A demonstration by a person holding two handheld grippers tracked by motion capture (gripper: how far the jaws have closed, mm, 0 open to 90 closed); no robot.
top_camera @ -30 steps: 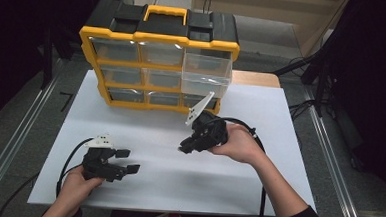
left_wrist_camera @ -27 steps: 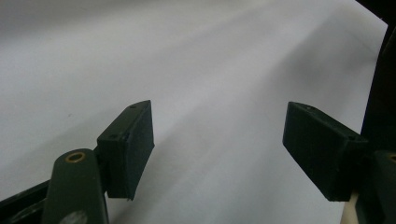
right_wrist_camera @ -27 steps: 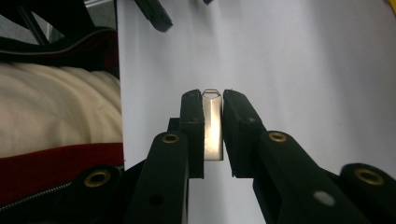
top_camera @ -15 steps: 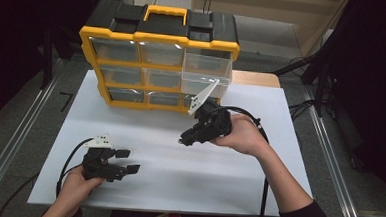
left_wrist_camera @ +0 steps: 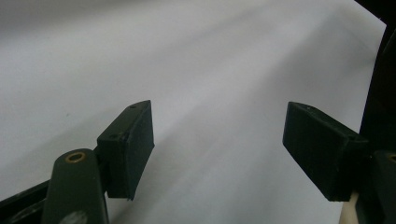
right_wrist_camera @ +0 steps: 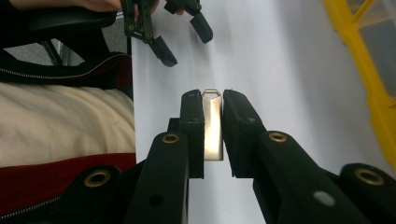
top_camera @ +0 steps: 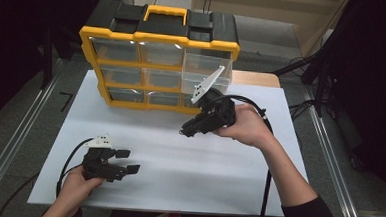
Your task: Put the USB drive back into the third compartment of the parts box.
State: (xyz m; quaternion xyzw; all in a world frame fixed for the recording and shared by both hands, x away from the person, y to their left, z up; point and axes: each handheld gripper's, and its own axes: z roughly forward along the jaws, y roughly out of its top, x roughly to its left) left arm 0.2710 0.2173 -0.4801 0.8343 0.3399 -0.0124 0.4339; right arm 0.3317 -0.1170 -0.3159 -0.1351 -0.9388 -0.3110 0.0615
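Note:
My right gripper (top_camera: 185, 131) hovers above the white tabletop (top_camera: 187, 173), just in front of the yellow and black drawer organizer (top_camera: 134, 36). It is shut on a small flat silver metal piece (right_wrist_camera: 213, 125), like a slim USB stick with a loop at its tip. One clear drawer (top_camera: 207, 69) at the organizer's upper right stands pulled out, close behind that gripper. My left gripper (top_camera: 128, 161) rests low on the tabletop at the front left, open, with nothing between its pads (left_wrist_camera: 133, 147). The right gripper view shows it farther off (right_wrist_camera: 184, 35).
The organizer stands at the back of the white top, its other clear drawers pushed in. Metal rails (top_camera: 328, 160) run along both sides of the table. A cable (top_camera: 265, 192) trails from the right gripper along the forearm. Dark surroundings lie left and right.
My right gripper has lifted off the tabletop with the silver piece and drawn a little nearer the organizer. The left gripper has stayed put.

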